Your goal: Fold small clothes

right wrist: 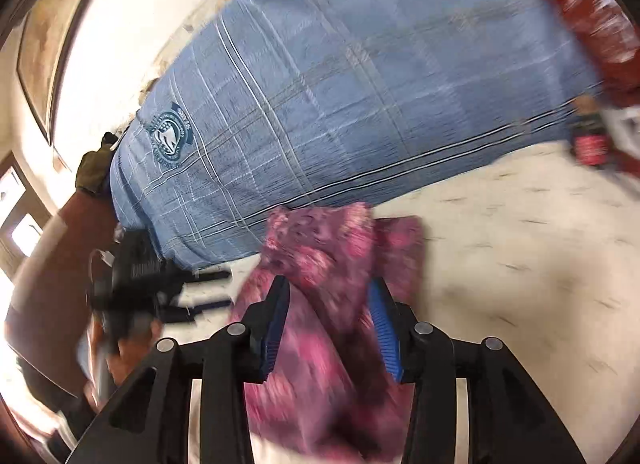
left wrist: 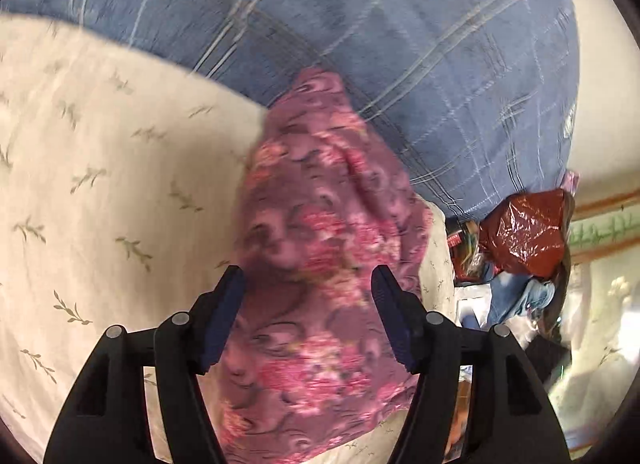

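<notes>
both grippers [left wrist: 308, 284] [right wrist: 330, 296] parted over crumpled pink floral garment [left wrist: 320, 244] [right wrist: 320, 256].

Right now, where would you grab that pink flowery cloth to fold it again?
Probably at its far narrow end, coming from the near side over the cloth: it lies flat and lengthwise on the cream sheet, tapering toward the blue quilt.

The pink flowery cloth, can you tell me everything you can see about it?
The pink flowery cloth is soft, thin-looking fabric, purple-pink with brighter pink blooms and dark swirls. It lies rumpled and partly folded on the cream leaf-print sheet, its far end beside the blue checked bedding. It runs between the open fingers of the left gripper and the right gripper; neither pinches it. Blur hides finer detail.
</notes>
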Action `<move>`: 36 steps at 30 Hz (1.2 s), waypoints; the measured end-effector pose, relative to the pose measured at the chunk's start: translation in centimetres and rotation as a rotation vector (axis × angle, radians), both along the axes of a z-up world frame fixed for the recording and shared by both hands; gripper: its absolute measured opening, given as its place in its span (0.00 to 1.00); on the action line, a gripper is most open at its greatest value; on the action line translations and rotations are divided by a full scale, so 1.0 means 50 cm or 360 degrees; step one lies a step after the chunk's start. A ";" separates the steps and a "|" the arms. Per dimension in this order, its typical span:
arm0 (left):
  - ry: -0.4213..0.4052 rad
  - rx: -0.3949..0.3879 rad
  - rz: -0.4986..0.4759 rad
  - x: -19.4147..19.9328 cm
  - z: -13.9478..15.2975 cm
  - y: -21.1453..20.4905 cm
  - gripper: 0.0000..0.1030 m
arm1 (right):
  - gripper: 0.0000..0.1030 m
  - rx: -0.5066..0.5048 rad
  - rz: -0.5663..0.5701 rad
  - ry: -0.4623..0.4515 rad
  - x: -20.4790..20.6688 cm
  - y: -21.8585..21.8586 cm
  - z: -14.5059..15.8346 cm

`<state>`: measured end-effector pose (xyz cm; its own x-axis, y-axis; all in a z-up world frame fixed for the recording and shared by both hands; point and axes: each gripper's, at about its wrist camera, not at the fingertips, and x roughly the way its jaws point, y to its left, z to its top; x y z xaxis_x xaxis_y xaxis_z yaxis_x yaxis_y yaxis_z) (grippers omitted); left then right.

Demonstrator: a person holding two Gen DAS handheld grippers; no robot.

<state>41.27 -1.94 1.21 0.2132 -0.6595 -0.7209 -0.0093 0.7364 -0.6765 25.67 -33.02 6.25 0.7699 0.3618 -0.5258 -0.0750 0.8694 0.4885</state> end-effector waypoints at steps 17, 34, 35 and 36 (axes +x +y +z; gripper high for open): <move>-0.0076 0.0085 -0.0160 -0.045 -0.053 -0.066 0.65 | 0.04 0.0093 -0.0194 0.0478 0.219 -0.073 -0.169; -0.0071 0.0173 -0.0188 -0.214 -0.042 -0.071 0.57 | 0.07 -0.0013 0.0250 0.0148 -0.043 0.002 -0.098; -0.0051 0.0154 -0.0180 -0.219 -0.051 -0.067 0.57 | 0.06 -0.0003 0.0211 0.0095 -0.054 -0.008 -0.087; -0.0048 0.0137 -0.0170 -0.221 -0.057 -0.062 0.56 | 0.06 0.0013 0.0176 0.0092 -0.056 -0.023 -0.090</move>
